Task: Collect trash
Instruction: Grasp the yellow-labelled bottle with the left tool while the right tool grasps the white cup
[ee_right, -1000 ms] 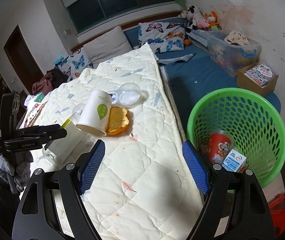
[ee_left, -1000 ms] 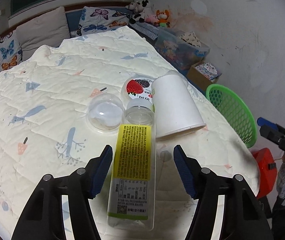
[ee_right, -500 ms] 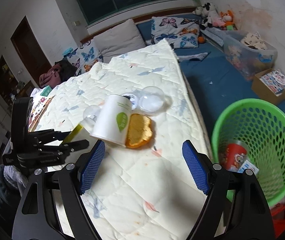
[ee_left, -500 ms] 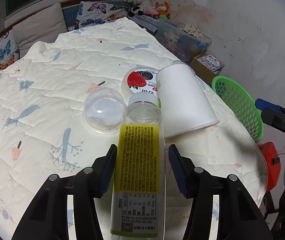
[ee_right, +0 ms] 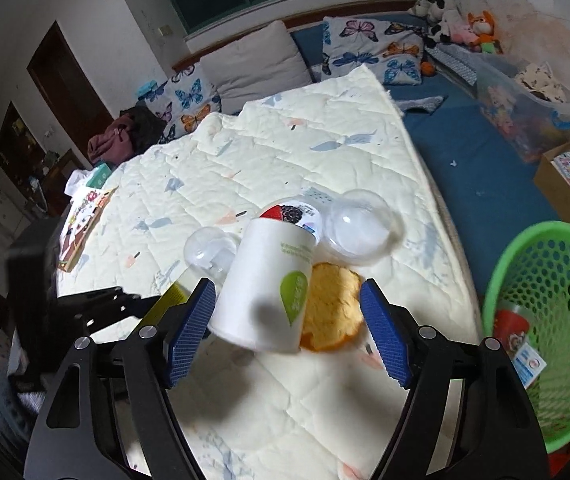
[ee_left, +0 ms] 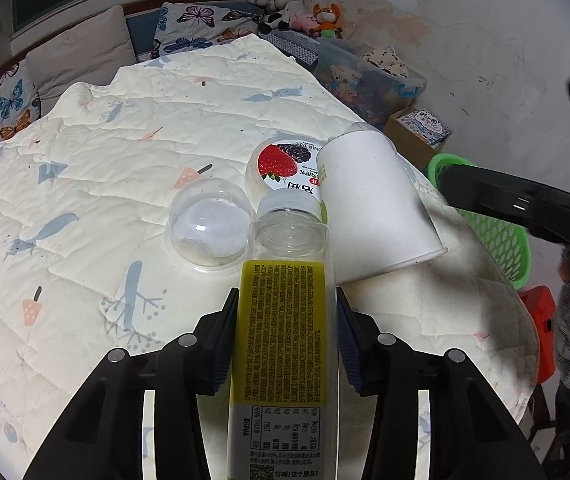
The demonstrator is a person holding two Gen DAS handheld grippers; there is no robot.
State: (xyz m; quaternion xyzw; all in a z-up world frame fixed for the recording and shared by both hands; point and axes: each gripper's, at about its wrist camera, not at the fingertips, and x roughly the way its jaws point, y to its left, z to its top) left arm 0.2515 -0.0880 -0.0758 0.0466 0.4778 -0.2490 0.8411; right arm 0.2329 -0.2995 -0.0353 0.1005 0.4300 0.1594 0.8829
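A clear plastic bottle [ee_left: 281, 320] with a yellow label lies on the quilted bed cover, its neck pointing away. My left gripper [ee_left: 287, 340] straddles it; its jaws are closing and both blue pads touch the bottle's sides. Beyond it are a clear dome lid [ee_left: 209, 228], a strawberry-printed tub [ee_left: 281, 164] and a tipped white paper cup [ee_left: 373, 204]. My right gripper [ee_right: 287, 332] is open and closing. The cup [ee_right: 265, 292] and an orange spongy piece [ee_right: 333, 312] lie between its pads, apart from them.
A green mesh basket [ee_right: 545, 320] stands off the bed's right edge with a red cup and a small carton inside. A second clear dome [ee_right: 361, 232] lies behind the cup. Pillows, a toy bin and a cardboard box [ee_right: 569, 176] sit further back.
The left jaws narrowed from well apart until the pads met the bottle. The right gripper swung left from the basket to the white cup, which now sits between its fingers.
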